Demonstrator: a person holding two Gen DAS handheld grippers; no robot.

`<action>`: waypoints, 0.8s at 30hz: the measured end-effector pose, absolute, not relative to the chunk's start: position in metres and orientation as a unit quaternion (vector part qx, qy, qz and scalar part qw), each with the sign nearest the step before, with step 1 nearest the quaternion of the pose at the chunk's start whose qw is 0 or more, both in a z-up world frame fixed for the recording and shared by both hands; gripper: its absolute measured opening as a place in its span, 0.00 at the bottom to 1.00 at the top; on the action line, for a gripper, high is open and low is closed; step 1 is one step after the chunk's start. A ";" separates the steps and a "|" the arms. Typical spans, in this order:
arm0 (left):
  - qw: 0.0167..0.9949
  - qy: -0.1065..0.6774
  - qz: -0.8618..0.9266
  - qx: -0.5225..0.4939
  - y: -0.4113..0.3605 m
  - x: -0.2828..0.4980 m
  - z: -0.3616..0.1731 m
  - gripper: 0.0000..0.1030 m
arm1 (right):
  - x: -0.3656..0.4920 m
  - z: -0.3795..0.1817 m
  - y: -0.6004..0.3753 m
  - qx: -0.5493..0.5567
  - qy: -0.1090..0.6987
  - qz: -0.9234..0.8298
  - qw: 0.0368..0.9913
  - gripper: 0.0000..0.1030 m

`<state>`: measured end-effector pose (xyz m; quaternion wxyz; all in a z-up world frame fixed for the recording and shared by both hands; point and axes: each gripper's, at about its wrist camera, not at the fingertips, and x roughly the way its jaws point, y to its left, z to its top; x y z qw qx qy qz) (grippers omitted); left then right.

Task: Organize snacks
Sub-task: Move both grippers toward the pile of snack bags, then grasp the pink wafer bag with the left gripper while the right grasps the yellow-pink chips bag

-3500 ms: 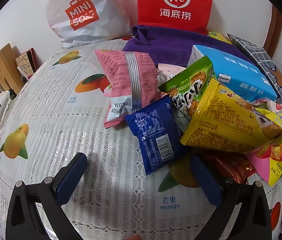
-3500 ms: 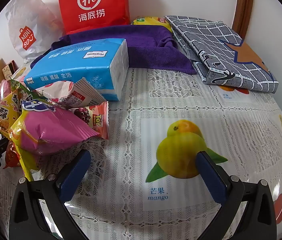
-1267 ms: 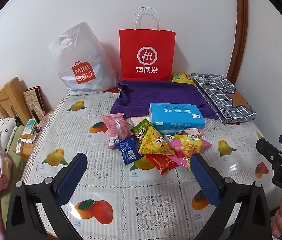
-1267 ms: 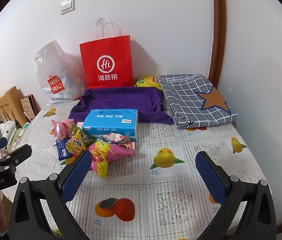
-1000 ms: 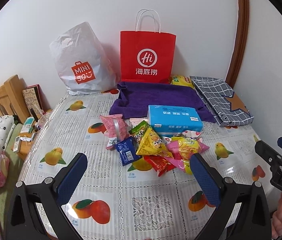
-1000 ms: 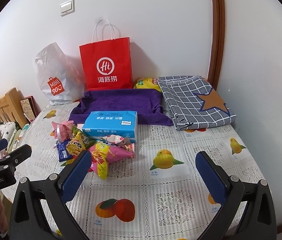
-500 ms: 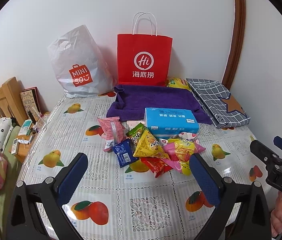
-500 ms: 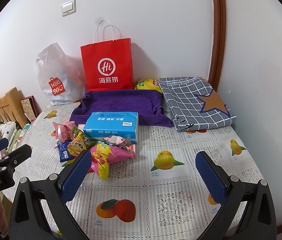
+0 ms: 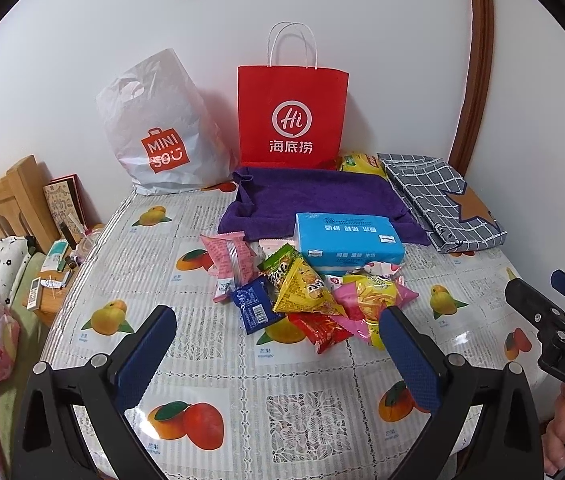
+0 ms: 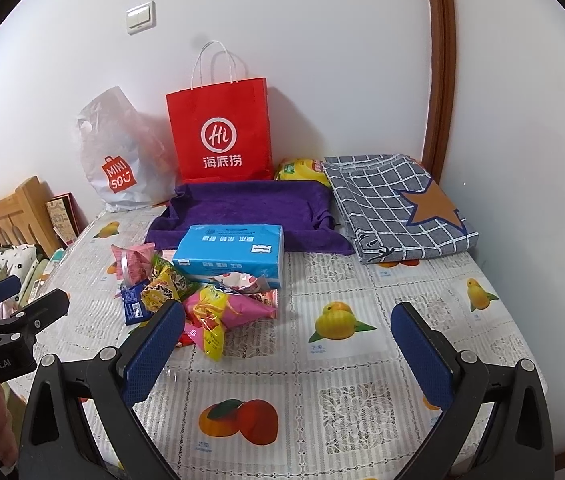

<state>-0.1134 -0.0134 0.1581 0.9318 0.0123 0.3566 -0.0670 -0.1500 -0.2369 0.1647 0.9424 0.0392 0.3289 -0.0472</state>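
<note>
My left gripper (image 9: pixel 274 344) and right gripper (image 10: pixel 288 340) both hang above the near part of the table (image 9: pixel 210 344), jaws spread wide, gripping nothing. The snacks (image 9: pixel 306 292) lie in a loose heap mid-table, well ahead of both tools, touching the front of the blue tissue pack (image 9: pixel 348 238). Behind that sits a purple towel (image 9: pixel 314 196), then a red bag (image 9: pixel 292 116) and a white bag (image 9: pixel 162 128) against the wall

Table (image 9: pixel 210 344); snack packets (image 9: pixel 306 296); purple towel (image 9: pixel 314 196).
</note>
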 end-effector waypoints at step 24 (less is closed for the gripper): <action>0.912 0.409 -0.030 0.013 0.016 -0.053 0.091 0.94 | -0.075 0.098 -0.203 0.016 0.389 0.029 0.921 0.81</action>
